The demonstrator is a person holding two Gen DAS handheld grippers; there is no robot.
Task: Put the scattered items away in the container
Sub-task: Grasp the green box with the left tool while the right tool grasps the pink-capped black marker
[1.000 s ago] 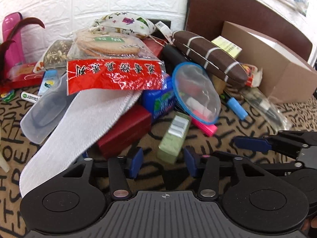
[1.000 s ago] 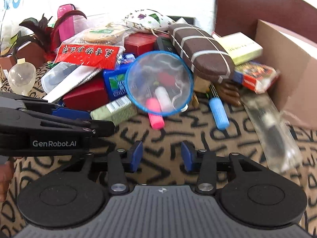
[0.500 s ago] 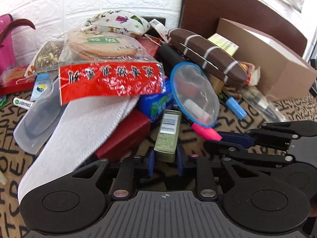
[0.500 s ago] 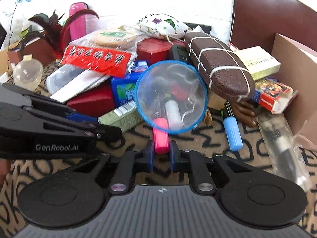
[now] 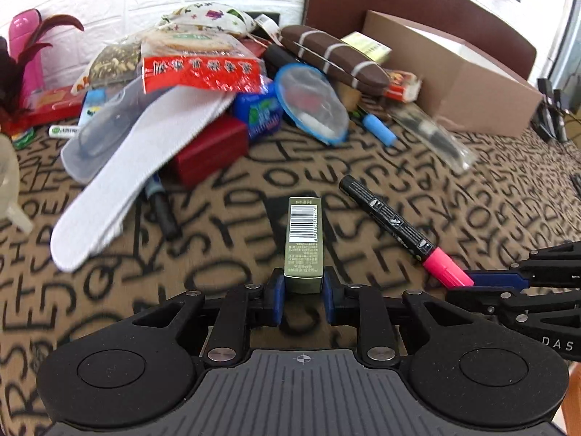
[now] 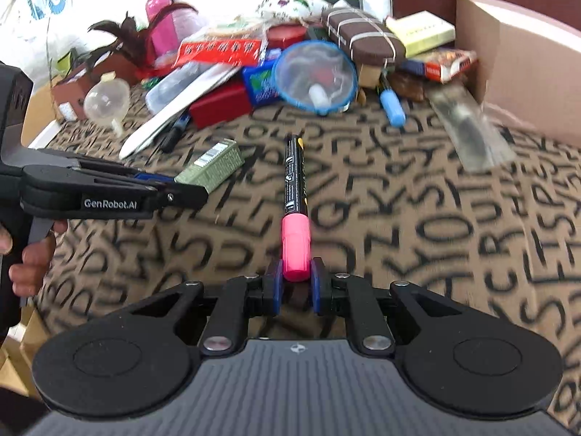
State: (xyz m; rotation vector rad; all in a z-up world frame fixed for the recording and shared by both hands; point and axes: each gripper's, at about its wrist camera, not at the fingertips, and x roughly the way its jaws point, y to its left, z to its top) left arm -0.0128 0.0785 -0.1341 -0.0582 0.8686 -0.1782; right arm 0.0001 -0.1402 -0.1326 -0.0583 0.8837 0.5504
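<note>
Scattered items: a heap of household clutter [image 5: 203,83] lies on the letter-patterned brown cloth [image 5: 225,225] against the white wall, well apart from both grippers. Left gripper [image 5: 303,287]: jaws easing slightly apart, but pads visibly pressing the near end of a slim olive-green carton with a barcode [image 5: 304,239], which juts forward above the cloth. Right gripper [image 6: 296,278]: pinched tight on the pink cap of a black-barrelled marker pen [image 6: 295,196], barrel pointing ahead. Both objects are clear of the heap. Container: open brown cardboard box [image 5: 450,87] at the right, beside the dark brown chair back [image 5: 399,3]; its interior shows only a pale inner surface from these angles, so contents cannot be told. Step in hand, as judged: carry both to the box. Advice: keep the carton's grip firm, since it is held only at one end and could pivot; clear the box's near wall before letting go; bring the hands in one after the other so the grippers do not collide over the opening.
</note>
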